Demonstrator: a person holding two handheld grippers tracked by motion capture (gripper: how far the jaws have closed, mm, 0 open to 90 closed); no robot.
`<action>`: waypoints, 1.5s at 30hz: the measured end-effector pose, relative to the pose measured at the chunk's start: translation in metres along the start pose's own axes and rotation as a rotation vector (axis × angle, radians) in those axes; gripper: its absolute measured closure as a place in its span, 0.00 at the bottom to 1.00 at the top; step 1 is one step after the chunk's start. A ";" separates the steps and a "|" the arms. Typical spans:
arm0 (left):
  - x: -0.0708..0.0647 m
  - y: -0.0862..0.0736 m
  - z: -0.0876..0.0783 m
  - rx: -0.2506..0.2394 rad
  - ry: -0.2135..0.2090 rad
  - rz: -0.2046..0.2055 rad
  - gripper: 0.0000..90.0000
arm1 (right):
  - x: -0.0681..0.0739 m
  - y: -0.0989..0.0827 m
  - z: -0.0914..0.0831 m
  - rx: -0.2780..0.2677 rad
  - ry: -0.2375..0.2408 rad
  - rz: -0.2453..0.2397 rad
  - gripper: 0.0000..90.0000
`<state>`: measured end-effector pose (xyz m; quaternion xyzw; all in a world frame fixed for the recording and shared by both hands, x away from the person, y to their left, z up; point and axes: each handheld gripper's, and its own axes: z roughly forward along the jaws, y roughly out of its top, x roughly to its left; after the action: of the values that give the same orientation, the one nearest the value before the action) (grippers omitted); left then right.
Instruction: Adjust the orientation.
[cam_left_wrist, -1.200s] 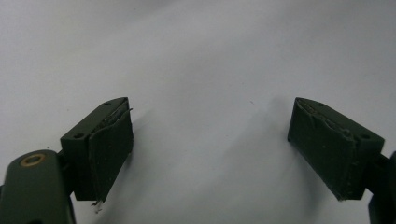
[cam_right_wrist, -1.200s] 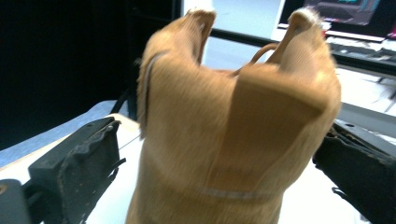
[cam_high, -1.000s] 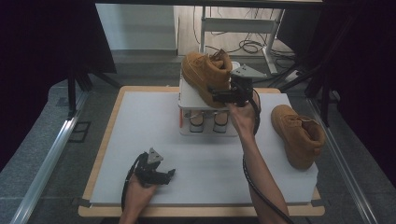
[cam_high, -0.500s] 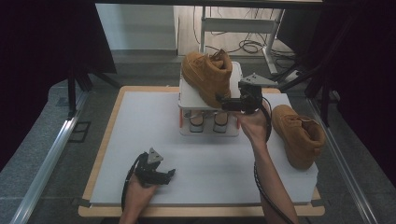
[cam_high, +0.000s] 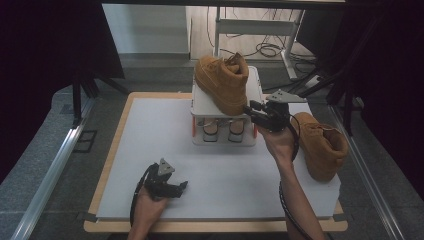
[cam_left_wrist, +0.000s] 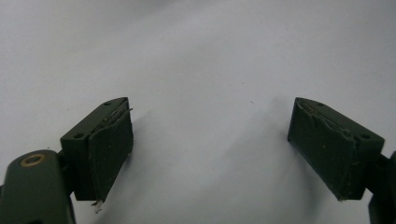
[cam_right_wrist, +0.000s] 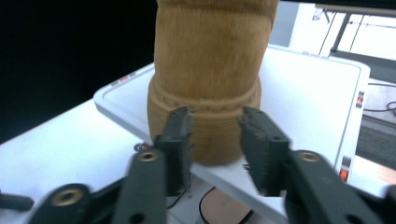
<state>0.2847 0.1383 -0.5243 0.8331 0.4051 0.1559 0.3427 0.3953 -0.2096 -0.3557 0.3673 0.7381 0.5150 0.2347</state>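
A tan boot (cam_high: 222, 80) stands on top of a white stand (cam_high: 200, 107) at the back middle of the table. A second tan boot (cam_high: 320, 145) rests on the white mat at the right. My right gripper (cam_high: 252, 114) hovers just right of the stand, pointing at the end of the upper boot (cam_right_wrist: 210, 56). Its jaws have just been closing, and they stand a little short of the boot with a gap and nothing between them (cam_right_wrist: 215, 135). My left gripper (cam_high: 181, 188) rests open near the front edge, with bare mat between its jaws (cam_left_wrist: 208, 149).
The white mat (cam_high: 150, 140) covers a wood-edged table. Two small items sit on the stand's lower shelf (cam_high: 222, 130). Beyond the table are a desk frame and cables on the floor (cam_high: 265, 47). Dark curtains hang on both sides.
My right gripper has drawn back from the boot on the stand, moving right and slightly down, and its jaws have narrowed. The left gripper has stayed put.
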 end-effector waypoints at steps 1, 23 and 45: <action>0.000 0.000 0.000 0.000 0.000 0.000 0.16 | -0.001 -0.002 0.000 -0.001 -0.001 -0.002 0.82; 0.000 0.000 0.000 0.002 0.000 -0.004 0.16 | -0.005 -0.015 0.013 0.023 0.037 0.002 1.00; 0.000 0.000 0.000 0.001 -0.001 -0.002 0.16 | 0.029 -0.006 0.037 0.045 0.114 -0.061 1.00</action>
<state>0.2848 0.1384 -0.5243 0.8328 0.4059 0.1551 0.3429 0.4027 -0.1661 -0.3739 0.3200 0.7725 0.5110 0.1993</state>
